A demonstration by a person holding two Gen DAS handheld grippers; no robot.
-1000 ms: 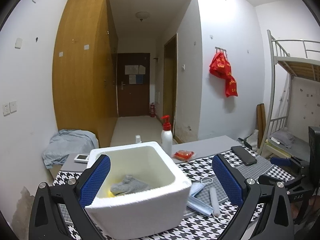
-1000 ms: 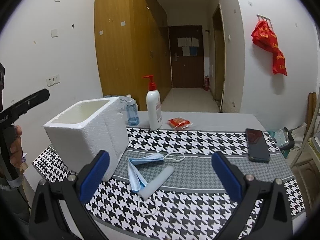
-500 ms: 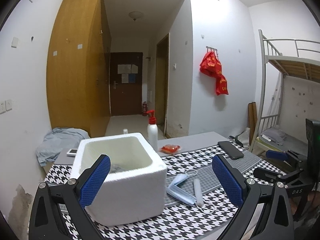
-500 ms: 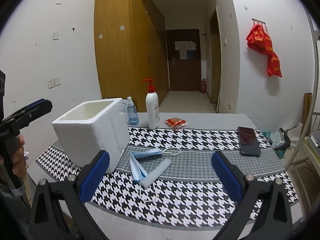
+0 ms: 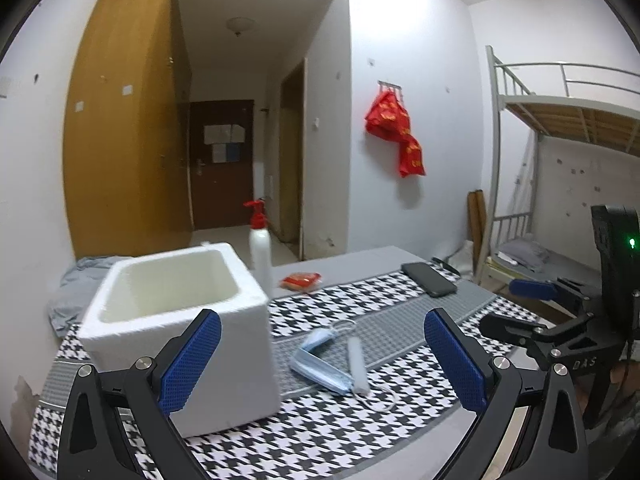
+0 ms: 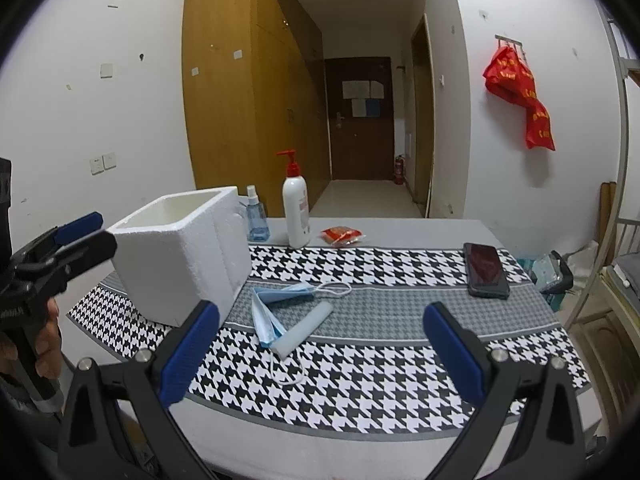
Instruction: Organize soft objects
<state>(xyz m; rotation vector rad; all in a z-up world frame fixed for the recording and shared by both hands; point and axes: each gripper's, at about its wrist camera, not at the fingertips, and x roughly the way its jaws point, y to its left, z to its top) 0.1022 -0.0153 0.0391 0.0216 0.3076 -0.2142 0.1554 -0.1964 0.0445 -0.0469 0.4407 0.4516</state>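
A white foam box [image 5: 180,320] [image 6: 188,256] stands on the left of the houndstooth table cloth [image 6: 360,376]; its contents are hidden from both views. A blue face mask [image 5: 320,360] [image 6: 272,308] lies to the right of the box, with a pale soft cylinder [image 5: 356,364] [image 6: 304,330] lying on it. My left gripper [image 5: 320,364] is open and empty, held back from the box. My right gripper [image 6: 320,356] is open and empty, held above the table's front edge, short of the mask.
A pump bottle [image 6: 297,208], a small blue spray bottle [image 6: 256,220] and a red packet [image 6: 342,236] stand behind the box. A black phone [image 6: 486,270] lies at the right. A bunk bed [image 5: 560,160] stands right of the table.
My left gripper has pulled back and lowered from over the box, so the grey cloth inside is no longer visible. My right gripper has pulled back slightly too.
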